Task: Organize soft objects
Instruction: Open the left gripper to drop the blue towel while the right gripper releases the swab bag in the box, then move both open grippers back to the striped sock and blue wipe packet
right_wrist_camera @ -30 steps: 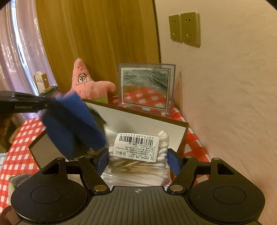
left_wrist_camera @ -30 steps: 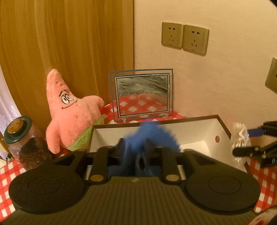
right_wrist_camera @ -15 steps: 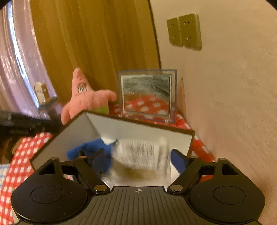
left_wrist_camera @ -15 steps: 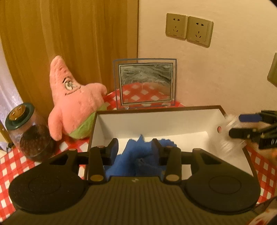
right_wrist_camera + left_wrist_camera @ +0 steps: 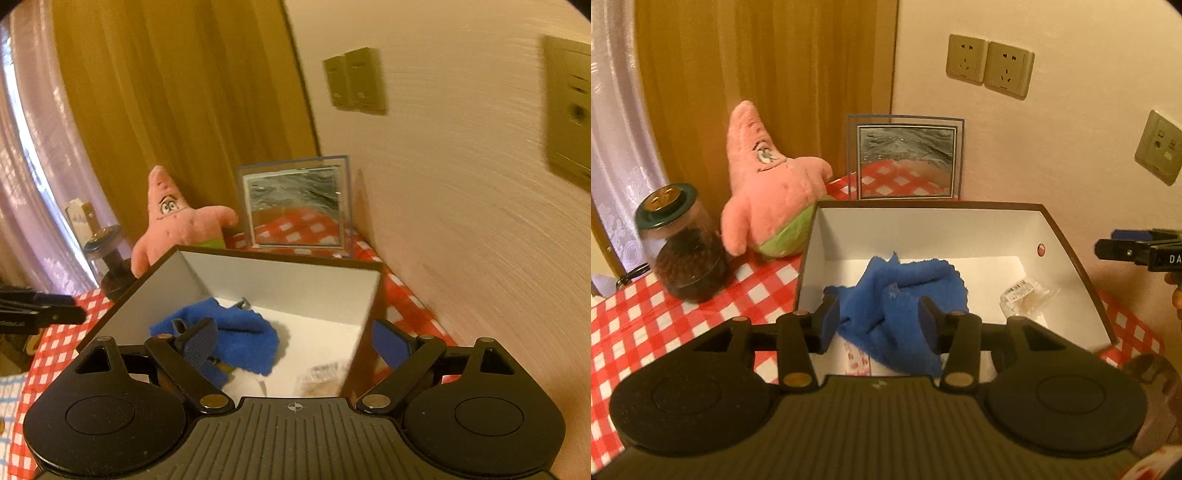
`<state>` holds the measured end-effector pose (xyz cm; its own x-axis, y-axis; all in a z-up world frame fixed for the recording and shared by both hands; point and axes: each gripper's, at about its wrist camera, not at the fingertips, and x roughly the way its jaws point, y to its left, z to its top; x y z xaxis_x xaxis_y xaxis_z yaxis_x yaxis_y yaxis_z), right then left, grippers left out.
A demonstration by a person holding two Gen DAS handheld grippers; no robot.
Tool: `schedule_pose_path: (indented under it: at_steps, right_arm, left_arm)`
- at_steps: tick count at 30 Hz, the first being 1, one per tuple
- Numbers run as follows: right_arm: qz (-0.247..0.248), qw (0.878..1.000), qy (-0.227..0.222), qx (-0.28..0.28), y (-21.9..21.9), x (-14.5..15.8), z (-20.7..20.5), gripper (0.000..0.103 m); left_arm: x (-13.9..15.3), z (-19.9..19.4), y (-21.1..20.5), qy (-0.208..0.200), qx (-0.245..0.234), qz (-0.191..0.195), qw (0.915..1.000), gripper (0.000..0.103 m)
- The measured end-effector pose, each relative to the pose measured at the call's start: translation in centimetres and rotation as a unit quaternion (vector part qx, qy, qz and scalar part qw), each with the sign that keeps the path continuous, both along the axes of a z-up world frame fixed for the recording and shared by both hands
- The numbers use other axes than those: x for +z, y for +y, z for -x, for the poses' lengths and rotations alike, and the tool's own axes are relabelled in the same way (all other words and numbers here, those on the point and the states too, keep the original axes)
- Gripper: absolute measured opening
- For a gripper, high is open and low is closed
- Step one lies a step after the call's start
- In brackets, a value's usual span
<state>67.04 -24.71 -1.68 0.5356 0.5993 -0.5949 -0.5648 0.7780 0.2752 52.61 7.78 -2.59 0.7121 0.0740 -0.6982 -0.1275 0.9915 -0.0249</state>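
Left wrist view: left gripper (image 5: 875,319), jaws opening and pinching nothing, above the blue cloth (image 5: 899,295) lying released in the white box (image 5: 1067,245) ahead; right gripper (image 5: 295,345) spread wide, empty.

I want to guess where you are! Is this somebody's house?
Probably yes, a corner of a home. There is a checked tablecloth, a pink plush toy leaning by a curtain, and a picture frame standing against the wall under the sockets.
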Motion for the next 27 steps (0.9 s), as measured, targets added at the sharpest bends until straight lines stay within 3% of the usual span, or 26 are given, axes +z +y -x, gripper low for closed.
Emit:
schedule_pose_path:
  at_steps: [14, 27]
  right_arm:
    - [-0.01, 0.998, 0.004, -0.064, -6.8, 1.4, 8.1, 0.09]
    - [-0.017, 0.997, 0.021, -0.068, -7.6, 1.6, 16.7, 0.09]
  left_arm:
    - [1.7, 10.7, 1.8, -0.011, 0.047, 0.002, 0.9988, 0.048]
    - [1.6, 18.7, 3.7, -0.008, 0.075, 0.009, 0.9971, 0.049]
